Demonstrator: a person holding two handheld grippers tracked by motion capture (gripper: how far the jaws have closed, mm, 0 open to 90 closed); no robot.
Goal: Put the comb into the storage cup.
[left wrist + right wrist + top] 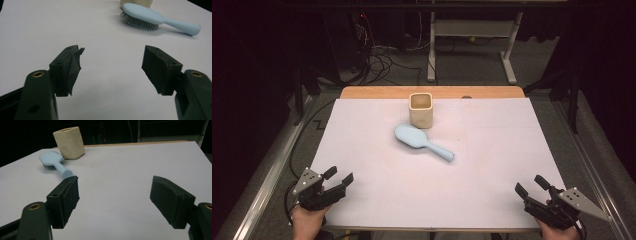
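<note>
White tabletop [377, 200] across most of the high view, wooden far edge along the upper centre; beige cup [420, 109] upright just above frame centre; pale blue hairbrush [422, 141] just below it, bristles down, head next to the cup and perhaps touching it, handle angled toward the lower right; left gripper [339, 176] at lower left, jaws parted about halfway, holding nothing; right gripper [531, 186] at lower right, jaws well apart, likewise empty. Likely risks: toppling the cup if approaching the brush head, given the tight gap; a slipping or spinning handle under an off-centre pinch. Wide bare sheet on every side; both grippers near the bottom edge; handle end freest.
</note>
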